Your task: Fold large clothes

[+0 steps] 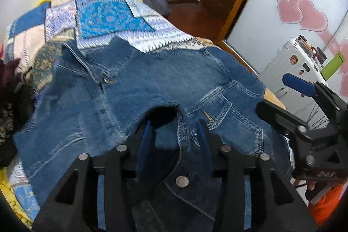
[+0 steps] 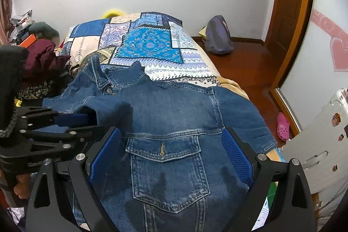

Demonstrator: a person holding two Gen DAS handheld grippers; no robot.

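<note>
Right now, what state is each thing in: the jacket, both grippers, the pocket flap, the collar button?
Denim jacket: spread on the bed, not yet folded flat.
Sleeve cuff: lifted, pinched by the left gripper.
Left gripper: shut on the cuff.
Right gripper: open, above the chest pocket, holding nothing.
Chest pocket flap: down, closed.
Collar: lying flat; whether buttoned, I cannot tell.
Bed quilt: spread out.
</note>
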